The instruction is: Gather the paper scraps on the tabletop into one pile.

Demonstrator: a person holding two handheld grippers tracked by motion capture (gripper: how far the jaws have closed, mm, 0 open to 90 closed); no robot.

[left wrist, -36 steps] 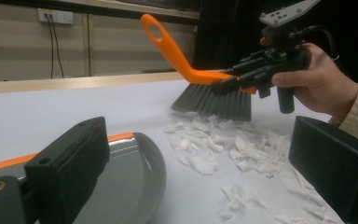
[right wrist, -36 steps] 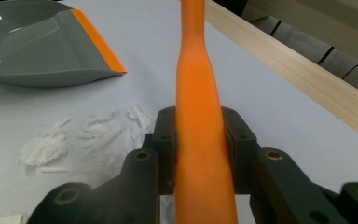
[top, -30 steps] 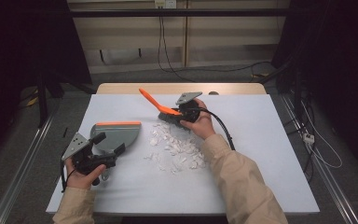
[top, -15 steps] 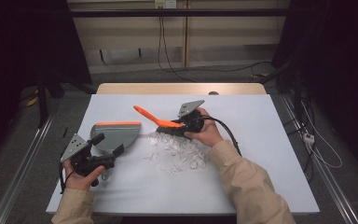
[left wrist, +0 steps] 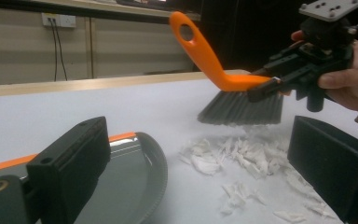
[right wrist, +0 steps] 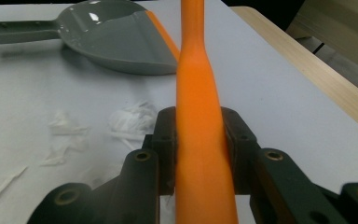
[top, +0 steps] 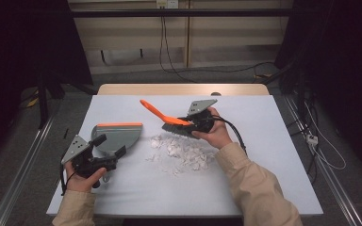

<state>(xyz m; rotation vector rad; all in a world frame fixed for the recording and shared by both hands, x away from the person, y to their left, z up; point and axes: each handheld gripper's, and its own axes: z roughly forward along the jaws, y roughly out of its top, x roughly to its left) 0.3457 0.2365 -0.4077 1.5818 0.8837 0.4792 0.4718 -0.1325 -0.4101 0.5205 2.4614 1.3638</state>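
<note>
The right gripper pinches the brush above the scraps mid-table; the left gripper, jaws spread, waits by the dustpan near the left edge. An unheld pan may slide, scattering scraps.

No text, label, brand, number or sign can be read on anything in these views.

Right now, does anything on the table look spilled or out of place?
Yes. White paper scraps lie scattered loose on the table, right of the grey dustpan. The orange brush, gripped in the right tongs, is above them.
</note>
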